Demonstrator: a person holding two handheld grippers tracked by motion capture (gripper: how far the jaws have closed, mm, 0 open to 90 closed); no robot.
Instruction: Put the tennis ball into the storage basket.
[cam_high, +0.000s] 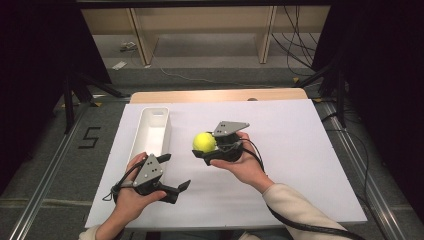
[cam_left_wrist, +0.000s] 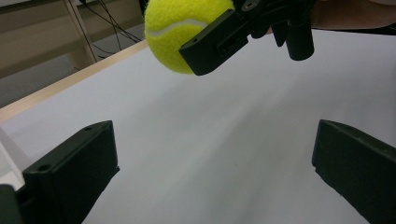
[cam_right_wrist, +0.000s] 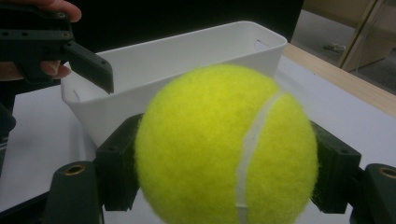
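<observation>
Ball (cam_right_wrist: 226, 147): nearest the lens in the right gripper view; clamped between both jaws of the right gripper (cam_high: 206, 148), lifted clear of the desk (cam_high: 300, 150), just right of the bin (cam_high: 152, 131).
Right gripper: closed on the ball, one jaw on each side.
Left gripper (cam_high: 176, 184): jaws spread wide, holding nothing, low over the near left part of the desk by the bin's near end.
Progress: pick-up judged done; ball not yet over the bin; carry leftward and release judged outstanding.
Ball surface: fuzzy yellow felt, round, one curved white seam.
Bin: long, narrow, smooth white plastic, rounded corners, slot handle in the end wall; nothing seen inside.
Desk: flat matte white sheet over a pale wooden top showing at the far edge.
Jaws: black hard plastic, blocky, with screw holes.
</observation>
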